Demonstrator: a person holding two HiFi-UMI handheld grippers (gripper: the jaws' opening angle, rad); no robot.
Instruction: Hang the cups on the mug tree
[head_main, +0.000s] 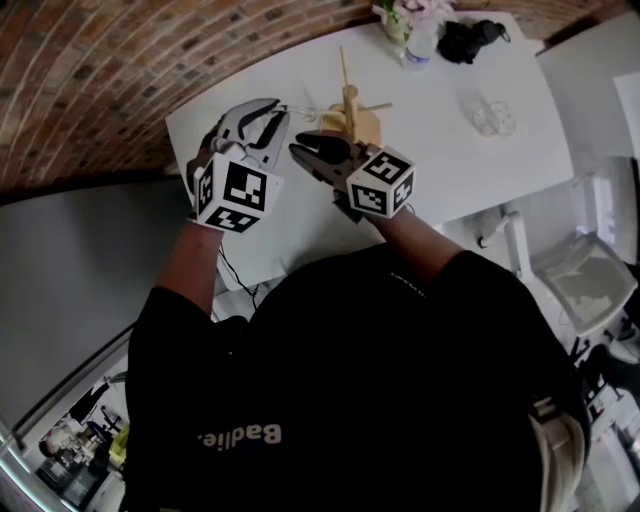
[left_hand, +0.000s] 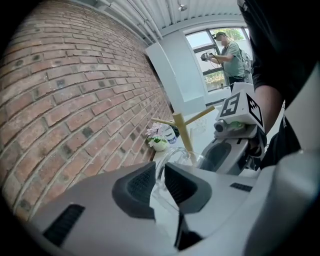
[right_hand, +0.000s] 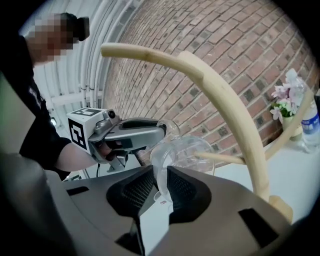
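Note:
A wooden mug tree (head_main: 350, 100) stands on the white table (head_main: 450, 170). A clear glass cup (right_hand: 187, 152) is held just left of it, next to one of its side pegs (right_hand: 222, 159). My left gripper (left_hand: 160, 172) is shut on one side of the cup (left_hand: 177, 155), with glass filling the narrow gap between the pads. My right gripper (right_hand: 161, 182) is shut on the cup's wall from the other side. In the head view the left gripper (head_main: 272, 112) and the right gripper (head_main: 300, 150) meet tip to tip beside the tree. Whether the cup touches the peg I cannot tell.
A second clear cup (head_main: 490, 115) sits on the table to the right of the tree. A vase of flowers (head_main: 400, 20), a water bottle (head_main: 422, 45) and a black object (head_main: 468, 38) stand at the far edge. A brick wall (left_hand: 75, 100) runs along the left.

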